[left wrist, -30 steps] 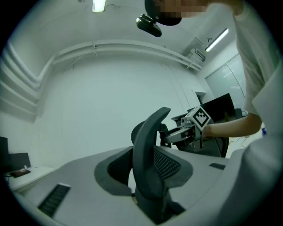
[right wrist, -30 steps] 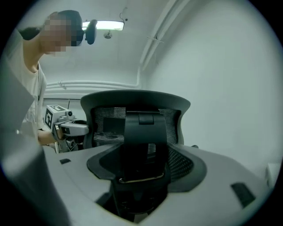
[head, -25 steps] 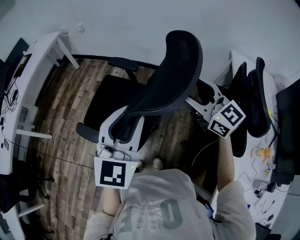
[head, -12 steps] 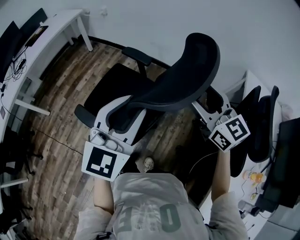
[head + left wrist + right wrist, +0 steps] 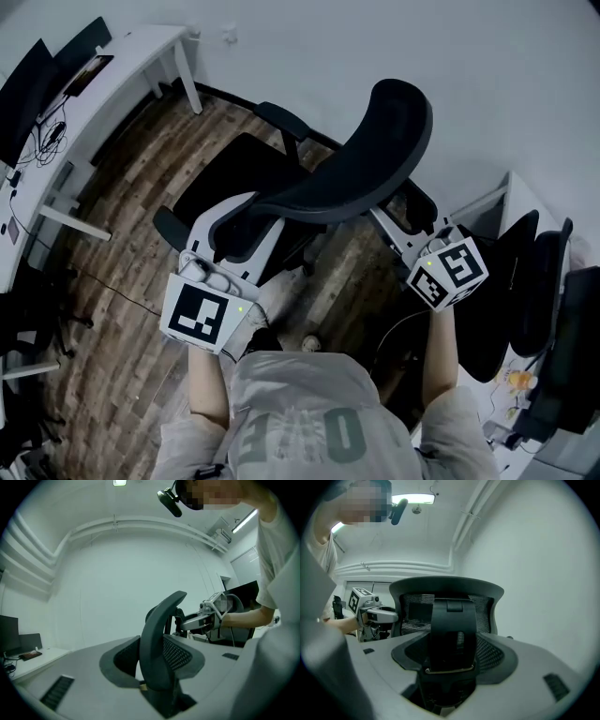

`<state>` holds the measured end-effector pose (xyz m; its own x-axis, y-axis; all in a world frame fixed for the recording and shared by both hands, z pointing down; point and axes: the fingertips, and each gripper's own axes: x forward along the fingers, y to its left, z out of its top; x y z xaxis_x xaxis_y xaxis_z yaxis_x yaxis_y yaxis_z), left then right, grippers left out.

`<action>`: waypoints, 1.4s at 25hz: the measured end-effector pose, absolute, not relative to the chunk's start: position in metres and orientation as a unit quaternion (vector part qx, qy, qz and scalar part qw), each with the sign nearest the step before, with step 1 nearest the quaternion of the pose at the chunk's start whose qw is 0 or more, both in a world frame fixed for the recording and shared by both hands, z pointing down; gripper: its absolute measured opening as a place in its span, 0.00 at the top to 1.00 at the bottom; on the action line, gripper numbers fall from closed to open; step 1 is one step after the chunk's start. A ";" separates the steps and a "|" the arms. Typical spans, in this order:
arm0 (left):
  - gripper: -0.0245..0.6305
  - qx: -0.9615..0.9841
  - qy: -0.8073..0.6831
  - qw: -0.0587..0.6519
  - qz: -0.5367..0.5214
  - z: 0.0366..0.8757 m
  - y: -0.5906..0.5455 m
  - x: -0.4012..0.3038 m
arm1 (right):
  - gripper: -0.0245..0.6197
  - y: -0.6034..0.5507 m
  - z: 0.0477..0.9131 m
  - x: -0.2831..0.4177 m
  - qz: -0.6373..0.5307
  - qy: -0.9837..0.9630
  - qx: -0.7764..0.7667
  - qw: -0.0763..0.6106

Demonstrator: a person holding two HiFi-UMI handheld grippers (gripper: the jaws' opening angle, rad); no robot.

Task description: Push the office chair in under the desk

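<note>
With left gripper (image 5: pixel 246 225) and right gripper (image 5: pixel 389 220) fingers clamped on the chair back (image 5: pixel 366 159), we push evenly, straight toward the desk (image 5: pixel 122 66).

Plain white wall (image 5: pixel 281 47), dark wood-plank floor (image 5: pixel 122 234), ceiling strip light (image 5: pixel 412 498) overhead

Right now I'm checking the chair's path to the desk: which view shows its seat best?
The head view: the seat shows from above, with the wood floor around it. Both gripper views show only the backrest close up, not the seat.
</note>
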<state>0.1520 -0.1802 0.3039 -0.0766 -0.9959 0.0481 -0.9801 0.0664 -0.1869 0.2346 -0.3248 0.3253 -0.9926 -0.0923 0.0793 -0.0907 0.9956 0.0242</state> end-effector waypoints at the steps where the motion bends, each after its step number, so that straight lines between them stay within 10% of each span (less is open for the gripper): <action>1: 0.72 -0.678 0.729 0.047 -0.081 0.303 -0.179 0.142 | 0.51 -0.324 0.324 0.224 -0.010 -0.998 0.046 0.043; 35: 0.70 -0.565 0.819 -0.037 -0.099 0.315 -0.114 -0.305 | 0.51 -0.272 0.326 -0.235 -0.010 -1.000 -0.006 0.013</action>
<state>-0.3051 -0.1137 0.3152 -0.3598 -0.9169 0.1729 -0.9316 0.3428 -0.1207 -0.2354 -0.2723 0.3256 -0.9996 0.0119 0.0264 0.0124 0.9997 0.0192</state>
